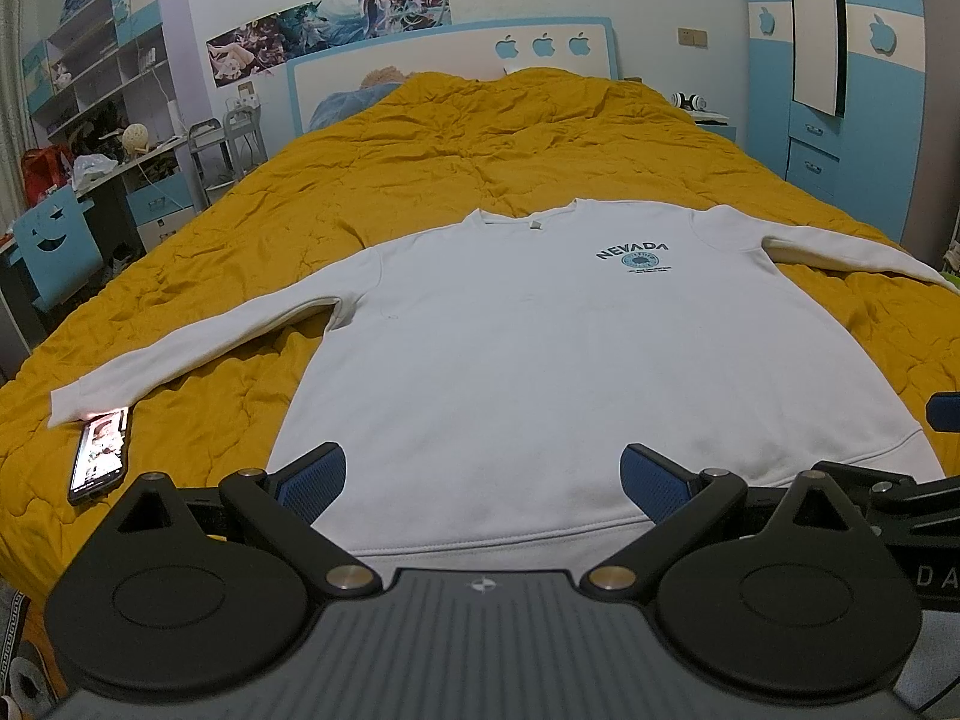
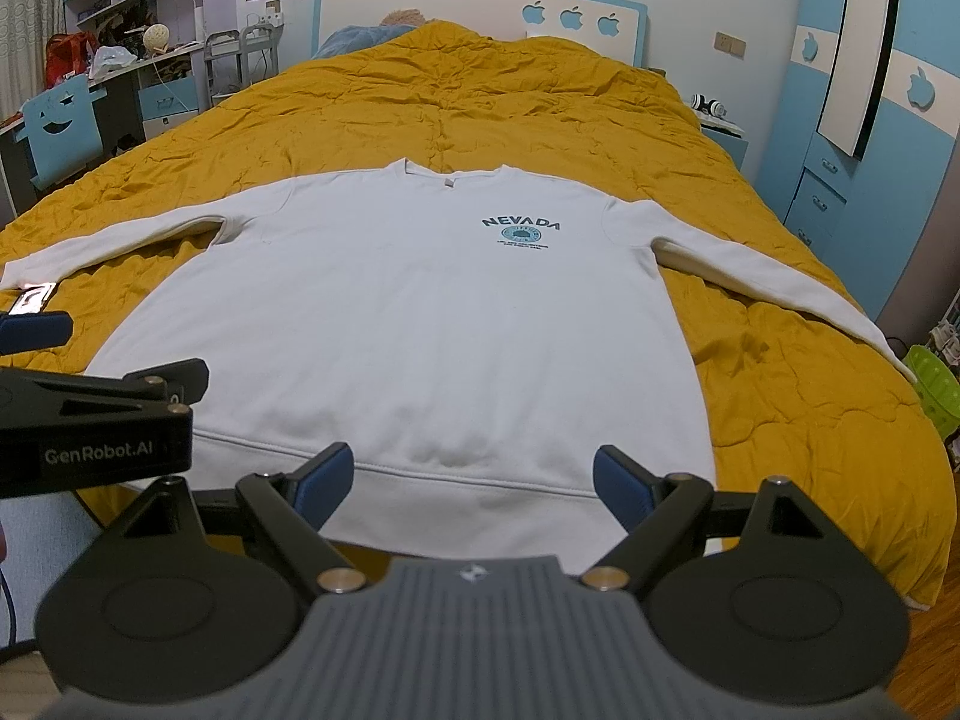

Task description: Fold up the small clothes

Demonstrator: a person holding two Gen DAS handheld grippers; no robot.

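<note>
A white long-sleeved sweatshirt (image 1: 540,348) (image 2: 420,324) with a dark "NEVADA" print on the chest lies flat and face up on the yellow quilt, sleeves spread to both sides, hem nearest me. My left gripper (image 1: 483,483) hovers open above the hem, with nothing between its blue pads. Over the hem's right part my right gripper (image 2: 474,483) is open too and holds nothing. The left gripper's body (image 2: 90,420) shows at the left edge of the right wrist view. A blue pad of the right gripper (image 1: 942,411) peeks in at the right edge of the left wrist view.
A phone (image 1: 101,455) with a lit screen lies on the quilt (image 1: 420,168) by the left cuff. A desk with shelves and a blue chair (image 1: 54,246) stand left of the bed. A blue wardrobe (image 1: 852,90) and a green basket (image 2: 933,384) are on the right.
</note>
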